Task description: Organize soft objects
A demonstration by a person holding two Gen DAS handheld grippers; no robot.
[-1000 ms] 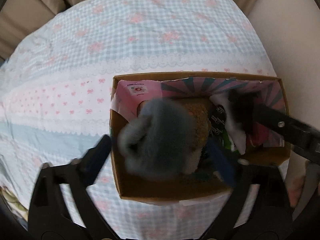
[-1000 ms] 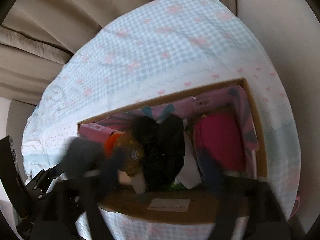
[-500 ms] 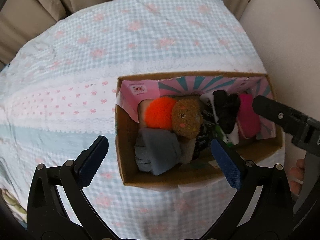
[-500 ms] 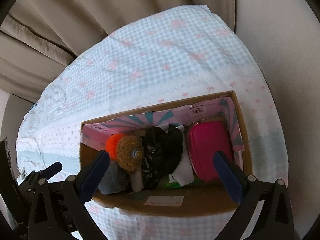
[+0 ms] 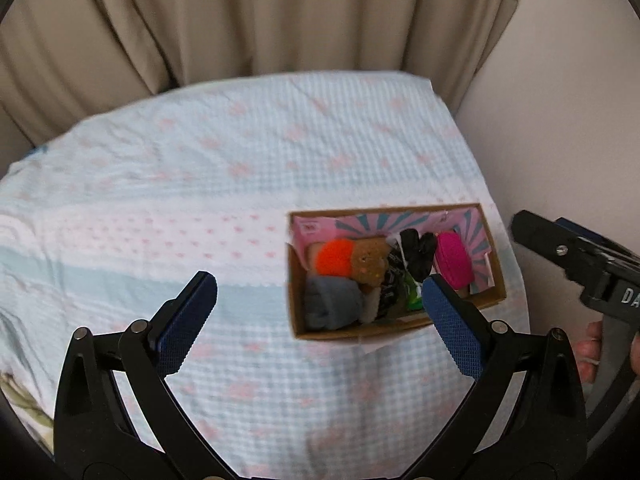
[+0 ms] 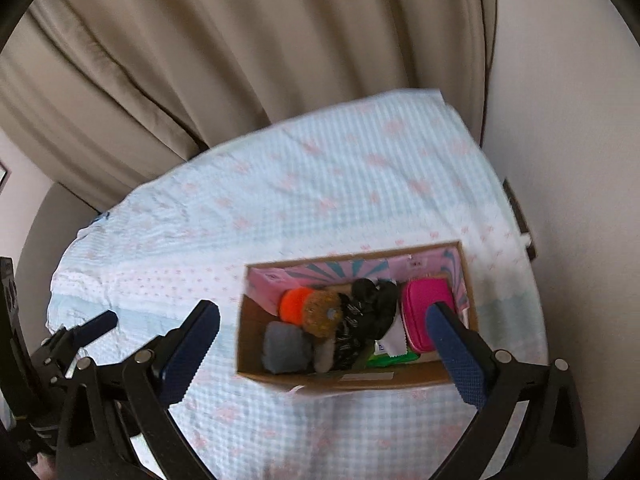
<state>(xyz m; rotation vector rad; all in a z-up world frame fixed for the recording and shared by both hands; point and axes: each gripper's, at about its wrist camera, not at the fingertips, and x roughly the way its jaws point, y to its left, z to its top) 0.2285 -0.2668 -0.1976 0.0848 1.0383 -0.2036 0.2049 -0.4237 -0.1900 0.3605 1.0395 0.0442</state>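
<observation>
A cardboard box [image 5: 296, 320] [image 6: 244, 344] sits on the bed near the right edge. It holds a grey soft toy [image 5: 332, 306] [image 6: 286, 346], an orange pompom [image 5: 334, 258] [image 6: 294, 304], a brown plush [image 5: 368, 266] [image 6: 322, 312], black cloth [image 5: 418, 254] [image 6: 372, 306] and a pink pouch [image 5: 454, 260] [image 6: 420, 312]. My left gripper [image 5: 316, 324] is open and empty, above and in front of the box. My right gripper [image 6: 324, 350] is open and empty, also raised over the box; its body shows in the left wrist view [image 5: 580, 268].
The bed is covered by a pale blue and pink patterned sheet [image 5: 200, 184] [image 6: 320, 176]. Beige curtains [image 5: 260, 20] [image 6: 220, 48] hang behind it. A pale wall [image 5: 568, 100] [image 6: 560, 120] runs along the right side, close to the box.
The left gripper let go of the grey toy, which now lies in the box. Both grippers have pulled up and back from the box, open.
</observation>
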